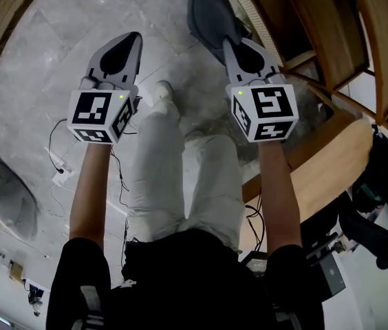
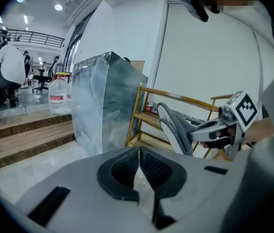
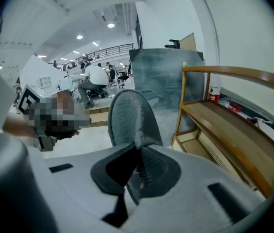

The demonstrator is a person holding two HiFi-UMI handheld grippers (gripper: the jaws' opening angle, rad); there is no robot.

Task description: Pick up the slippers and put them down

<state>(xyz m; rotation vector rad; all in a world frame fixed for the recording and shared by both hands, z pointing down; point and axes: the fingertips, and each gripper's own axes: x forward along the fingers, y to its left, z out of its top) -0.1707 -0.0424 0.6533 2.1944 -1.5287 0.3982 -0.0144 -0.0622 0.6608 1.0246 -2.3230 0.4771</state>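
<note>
Both arms stretched forward; left gripper [image 1: 133,40] jaws together, empty; right gripper [image 1: 230,45] jaws clamping slipper [image 1: 206,9].

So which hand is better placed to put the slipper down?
Right: its gripper is shut on the slipper. The left gripper is shut with nothing between its jaws.

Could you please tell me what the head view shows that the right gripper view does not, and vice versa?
Head view only: the person's white shoe and a white plug with cable on the floor. Right gripper view only: distant people below a balcony railing. Both: the grey fabric slipper held by the right gripper, jaws shut on it, and the wooden rack.
</note>
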